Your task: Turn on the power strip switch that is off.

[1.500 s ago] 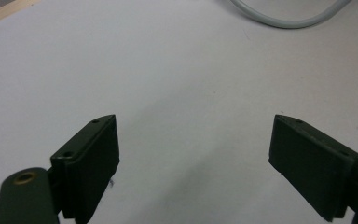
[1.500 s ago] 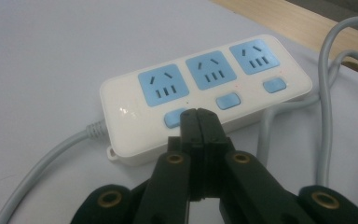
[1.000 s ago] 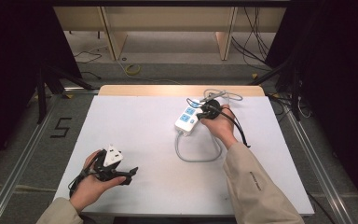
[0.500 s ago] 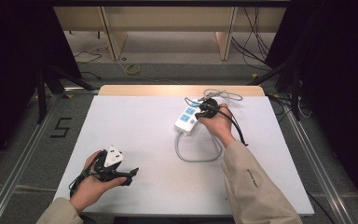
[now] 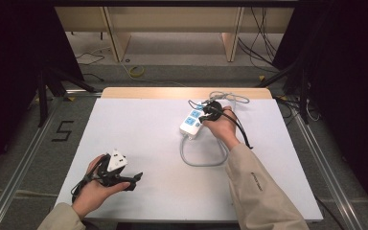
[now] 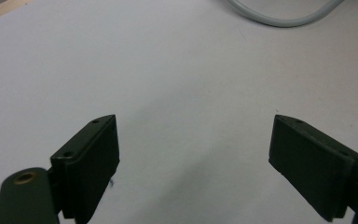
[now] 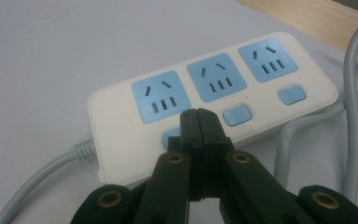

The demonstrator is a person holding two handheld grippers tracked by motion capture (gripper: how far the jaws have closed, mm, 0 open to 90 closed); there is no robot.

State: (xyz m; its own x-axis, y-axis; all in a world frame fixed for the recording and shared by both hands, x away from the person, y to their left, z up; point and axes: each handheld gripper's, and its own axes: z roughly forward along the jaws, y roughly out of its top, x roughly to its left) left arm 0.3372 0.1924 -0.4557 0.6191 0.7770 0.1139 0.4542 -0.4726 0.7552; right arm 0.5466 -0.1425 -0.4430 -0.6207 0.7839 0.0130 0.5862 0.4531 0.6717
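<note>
Power strip (image 7: pixel 205 100) lies near the desk's (image 5: pixel 139 120) far edge, right of centre. Right gripper (image 7: pixel 199 122), jaws fully closed and empty, tip on the nearest switch (image 7: pixel 170 139): press straight down, squarely. Left gripper (image 6: pixel 193 163) wide open, empty, near front-left corner.

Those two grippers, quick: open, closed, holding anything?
Left gripper: open, nothing between its fingers, just bare white table.
Right gripper: closed, holding nothing, its tips over a blue switch on the power strip.
</note>
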